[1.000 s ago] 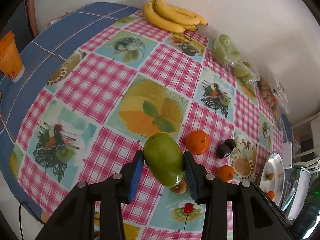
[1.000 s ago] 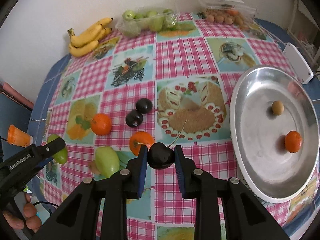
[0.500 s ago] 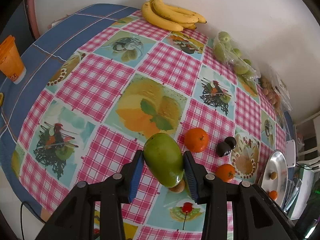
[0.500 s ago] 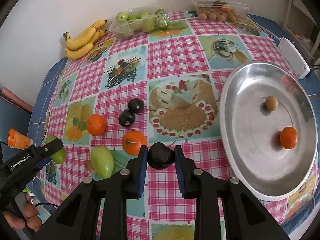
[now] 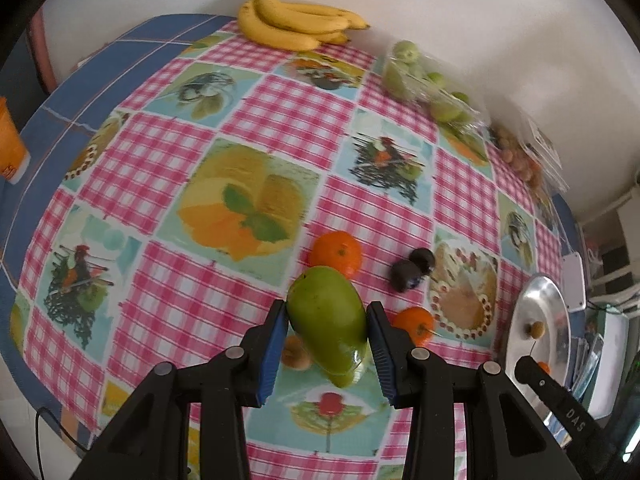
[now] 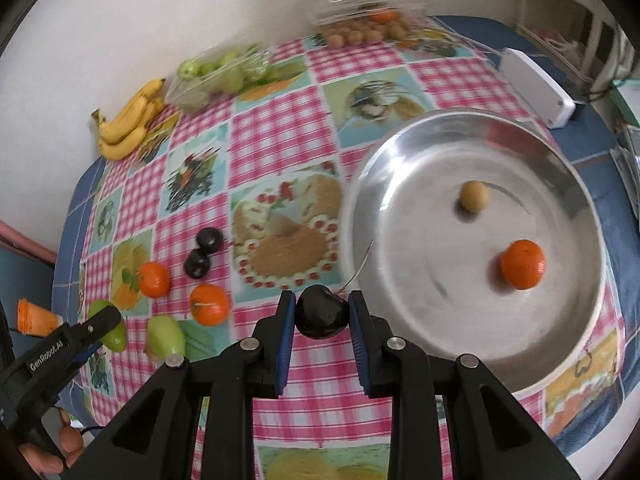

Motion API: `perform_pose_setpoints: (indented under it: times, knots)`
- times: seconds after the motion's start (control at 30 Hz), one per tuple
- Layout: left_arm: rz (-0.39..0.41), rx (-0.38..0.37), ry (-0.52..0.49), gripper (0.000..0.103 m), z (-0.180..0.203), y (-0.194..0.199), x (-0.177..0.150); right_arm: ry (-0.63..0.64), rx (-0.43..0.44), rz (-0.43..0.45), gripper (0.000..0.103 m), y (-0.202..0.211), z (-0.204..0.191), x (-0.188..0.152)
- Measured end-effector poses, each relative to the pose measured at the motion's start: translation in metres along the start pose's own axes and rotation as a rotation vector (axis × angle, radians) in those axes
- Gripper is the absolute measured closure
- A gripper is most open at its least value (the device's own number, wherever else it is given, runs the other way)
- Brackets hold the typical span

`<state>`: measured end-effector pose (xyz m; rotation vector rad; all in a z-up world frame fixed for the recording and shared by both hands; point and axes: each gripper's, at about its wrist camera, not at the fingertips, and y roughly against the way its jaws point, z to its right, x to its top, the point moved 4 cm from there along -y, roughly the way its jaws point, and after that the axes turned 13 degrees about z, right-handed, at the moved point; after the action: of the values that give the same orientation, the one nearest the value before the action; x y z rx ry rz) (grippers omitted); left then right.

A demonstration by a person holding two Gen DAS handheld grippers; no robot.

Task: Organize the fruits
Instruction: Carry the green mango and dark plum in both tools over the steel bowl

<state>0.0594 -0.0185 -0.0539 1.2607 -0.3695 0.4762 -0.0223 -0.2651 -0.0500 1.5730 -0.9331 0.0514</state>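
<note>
While the left gripper [image 5: 327, 334] is squeezing a green mango [image 5: 329, 322] between its blue pads, its camera is showing the metal tray [image 5: 532, 304] only edge-on at the far right, with a small brown fruit [image 5: 535, 329] sitting in it. Up by the wall, a clear bag of green fruit [image 5: 428, 84] is lying next to the bananas [image 5: 296, 26], and a plastic box of brown fruit [image 5: 520, 158] is sitting further right. Two oranges [image 5: 336, 254] and two dark plums [image 5: 412, 270] are lying loose on the checked tablecloth [image 5: 280, 120].

Over on the right camera, the right gripper [image 6: 322, 316] is pinching a dark cherry [image 6: 321, 315] by the tray's near rim. From here the tray [image 6: 400, 168] is showing its whole inside: one brown fruit [image 6: 473, 196] and one orange [image 6: 522, 264], well apart. It's also catching a second green mango [image 6: 166, 337] lying on the cloth, a white box [image 6: 536, 86] behind the tray, and the left gripper [image 6: 108, 322] carrying its mango [image 6: 116, 338].
</note>
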Motion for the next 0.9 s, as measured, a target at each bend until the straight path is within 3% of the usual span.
perform_pose_setpoints:
  times: [0.53,0.9]
  knots:
    - [-0.015,-0.120,-0.213,0.060,0.096,-0.002,-0.036,-0.161,-0.113,0.028,0.075,0.014,0.095,0.010]
    - [-0.016,-0.223,-0.359,0.060,0.165,-0.003,-0.057,-0.174,-0.132,-0.004,0.075,0.010,0.107,0.004]
